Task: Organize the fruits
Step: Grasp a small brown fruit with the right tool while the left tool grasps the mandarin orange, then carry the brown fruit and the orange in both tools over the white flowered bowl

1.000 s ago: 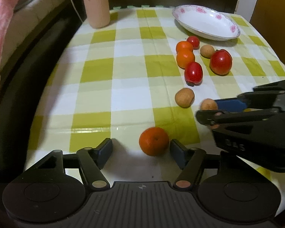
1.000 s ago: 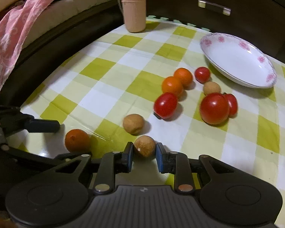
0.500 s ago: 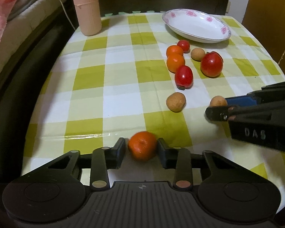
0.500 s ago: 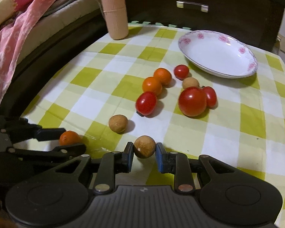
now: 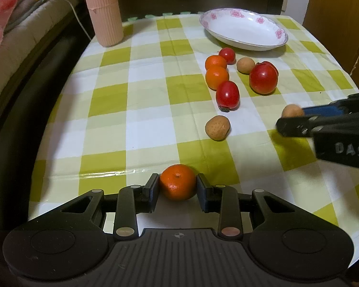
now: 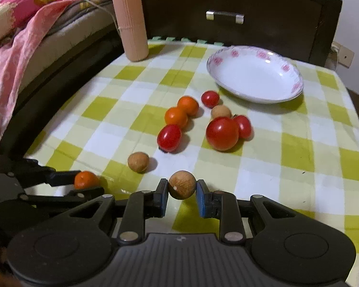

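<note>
Left wrist view: left gripper (image 5: 178, 189) has its fingers (image 5: 151, 189) pressed on both sides of a small orange (image 5: 178, 184) at the near edge of the surface (image 5: 143, 110). Can't tell if the orange is lifted or resting on the cloth. White floral dish (image 5: 245, 32) at the far side is empty. Between it and the grippers, loose on the surface: two more oranges (image 5: 216, 71), a small tomato (image 5: 227, 55), an oblong tomato (image 5: 227, 94), a big tomato (image 5: 263, 79), and two brown fruits (image 5: 245, 65), one near the dish, one nearer in. Right gripper (image 5: 289, 119) comes in from the right, clamped on a brown round fruit (image 5: 292, 111).

Right wrist view: right gripper's fingers (image 6: 162, 196) narrow around the brown round fruit (image 6: 182, 184), which looks raised off the cloth, shadow below it. Left gripper (image 6: 83, 186) at left with the small orange (image 6: 85, 179) between its tips. Dish (image 6: 255, 74) has nothing in it. A pink ribbed cylinder (image 6: 131, 21) stands at the far left corner.

Progress, judged: barely started. Nothing sorted into the dish yet; two fruits grasped, seven more loose on the surface.
</note>
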Demonstrator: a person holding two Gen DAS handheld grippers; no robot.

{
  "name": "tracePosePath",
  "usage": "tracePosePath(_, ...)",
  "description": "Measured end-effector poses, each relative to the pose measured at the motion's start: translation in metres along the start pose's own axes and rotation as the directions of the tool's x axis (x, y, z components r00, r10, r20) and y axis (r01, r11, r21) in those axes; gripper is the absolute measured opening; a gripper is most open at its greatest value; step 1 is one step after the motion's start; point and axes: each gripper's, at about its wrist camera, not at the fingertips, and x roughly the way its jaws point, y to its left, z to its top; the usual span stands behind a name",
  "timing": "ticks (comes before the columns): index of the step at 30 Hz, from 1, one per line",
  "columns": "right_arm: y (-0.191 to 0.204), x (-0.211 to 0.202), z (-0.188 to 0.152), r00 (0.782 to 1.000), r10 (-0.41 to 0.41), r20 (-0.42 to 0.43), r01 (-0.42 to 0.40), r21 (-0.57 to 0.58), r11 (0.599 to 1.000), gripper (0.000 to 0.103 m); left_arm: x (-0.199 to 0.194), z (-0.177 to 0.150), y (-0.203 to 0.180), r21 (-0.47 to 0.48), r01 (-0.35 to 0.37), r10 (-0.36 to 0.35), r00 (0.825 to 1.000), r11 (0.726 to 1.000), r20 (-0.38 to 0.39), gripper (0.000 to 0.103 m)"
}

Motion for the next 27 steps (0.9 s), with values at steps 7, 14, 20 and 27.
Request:
tracePosePath(7, -0.010, -0.011, 0.015, 0.999, -0.033, 0.039, 0.032, 0.029, 0.999, 0.024, 0.002, 0.003, -0.007, 0.022, 0.044, -0.044, 0.999, 0.999, -0.010, 0.039)
tracePosePath(14, -0.028, -0.004, 0.019, 0.998, -0.065, 0.022, 0.063, 0.080, 0.995, 0.024, -0.002, 0.020, -0.009, 0.005, 0.101, -0.101, 0.994, 0.995, 0.041, 0.039)
tracePosePath(20, -0.039, -0.002, 0.025, 0.996, -0.085, 0.023, 0.082, 0.116, 0.990, 0.025, -0.003, 0.042, -0.012, -0.003, 0.131, -0.130, 0.987, 0.991, 0.093, 0.039)
tracePosePath(27, -0.044, 0.004, 0.027, 0.996, -0.088, 0.015, 0.085, 0.132, 0.988, 0.025, 0.003, 0.064, -0.018, -0.002, 0.151, -0.150, 0.982, 0.989, 0.117, 0.039)
